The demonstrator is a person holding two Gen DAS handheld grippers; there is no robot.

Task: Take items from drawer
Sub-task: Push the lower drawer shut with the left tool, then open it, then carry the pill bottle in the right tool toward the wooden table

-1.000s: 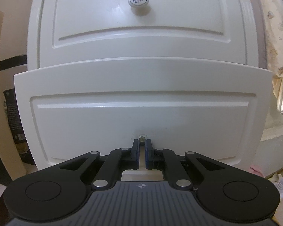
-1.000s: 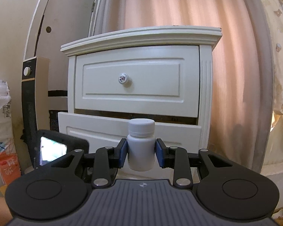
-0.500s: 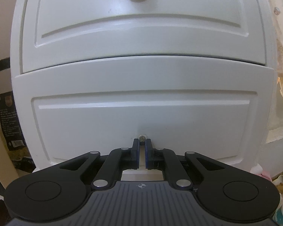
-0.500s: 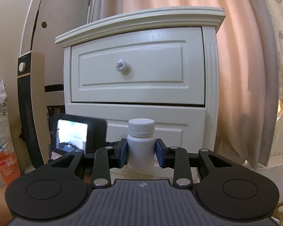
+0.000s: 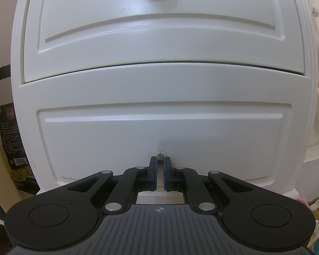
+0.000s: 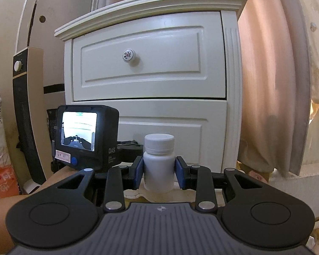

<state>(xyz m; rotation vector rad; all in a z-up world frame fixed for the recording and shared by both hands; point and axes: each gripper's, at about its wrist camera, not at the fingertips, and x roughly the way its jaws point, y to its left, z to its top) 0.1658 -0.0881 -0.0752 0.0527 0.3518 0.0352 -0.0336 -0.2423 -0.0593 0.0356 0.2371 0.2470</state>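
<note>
White nightstand (image 6: 151,97) stands before a pinkish curtain (image 6: 272,68).

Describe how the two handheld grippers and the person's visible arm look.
Both the left gripper and right gripper are black linkages with silver pivot pins, blue finger pads, round discs and ribbed grey bodies bearing a small crosshair mark. The forearm shows no sleeve.

lower drawer (image 5: 159,131) pushed shut, nightstand (image 6: 151,48) nearer

Cream-white nightstand (image 6: 151,106), knob (image 6: 128,55) with a tiny floral print, plain white bottle (image 6: 158,163), black tongs (image 6: 158,171) with blue pads (image 6: 138,171), peachy-pink curtain (image 6: 265,74).
</note>
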